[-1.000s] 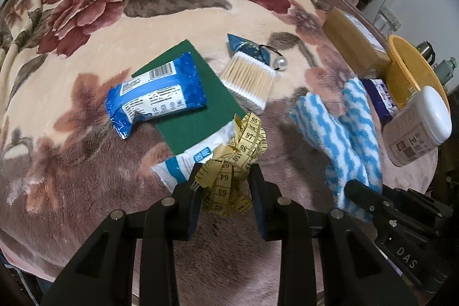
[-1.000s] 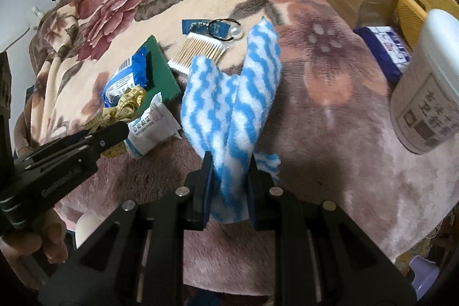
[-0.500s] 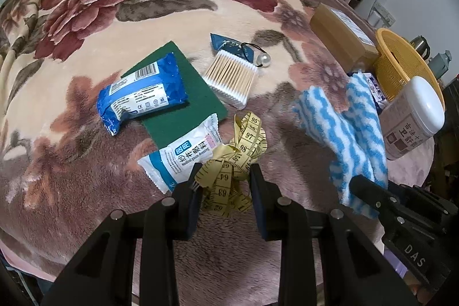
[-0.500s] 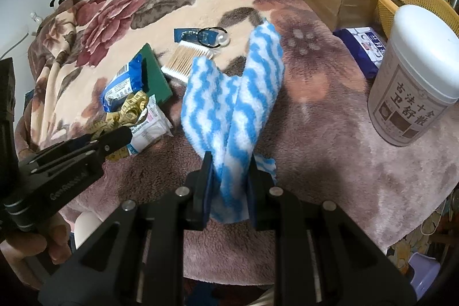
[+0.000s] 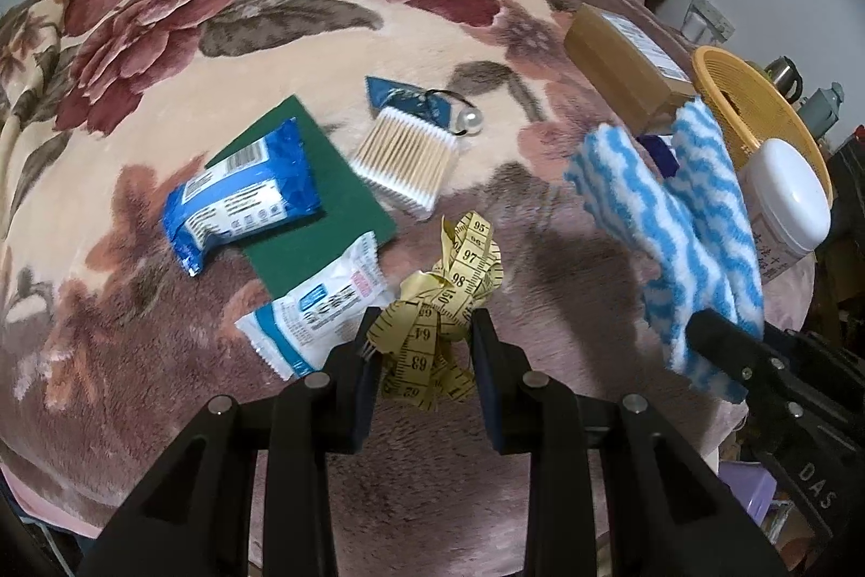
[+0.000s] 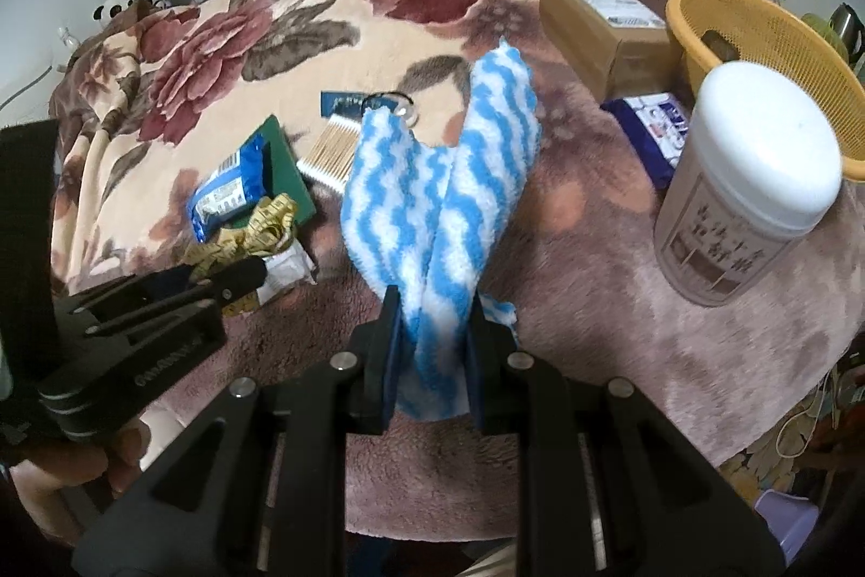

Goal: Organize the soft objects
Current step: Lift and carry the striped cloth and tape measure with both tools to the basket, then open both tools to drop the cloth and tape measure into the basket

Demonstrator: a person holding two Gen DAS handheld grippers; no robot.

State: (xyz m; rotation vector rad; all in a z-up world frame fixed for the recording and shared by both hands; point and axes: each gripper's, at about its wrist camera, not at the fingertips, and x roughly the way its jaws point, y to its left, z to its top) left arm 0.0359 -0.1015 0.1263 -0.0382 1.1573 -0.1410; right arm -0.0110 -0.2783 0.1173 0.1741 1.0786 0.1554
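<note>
My left gripper [image 5: 424, 323] is shut on a bunched yellow tape measure [image 5: 451, 296] and holds it above the floral blanket [image 5: 216, 36]. My right gripper [image 6: 432, 306] is shut on a blue-and-white striped fluffy cloth [image 6: 443, 198], lifted off the blanket; the cloth also shows in the left wrist view [image 5: 681, 220]. The tape measure also shows in the right wrist view [image 6: 254, 231], with the left gripper [image 6: 238, 279] at the left.
On the blanket lie a blue wipes pack [image 5: 243, 198] on a green pad [image 5: 319, 204], a white pack [image 5: 319, 301], cotton swabs [image 5: 405, 155] and a pearl hair tie [image 5: 467, 120]. At right stand a cardboard box [image 6: 605, 20], an orange basket [image 6: 757, 47] and a white-lidded jar [image 6: 751, 193].
Both grippers have risen and drawn back a little with their loads. The white pack, earlier partly hidden by the tape measure, now lies clear of it.
</note>
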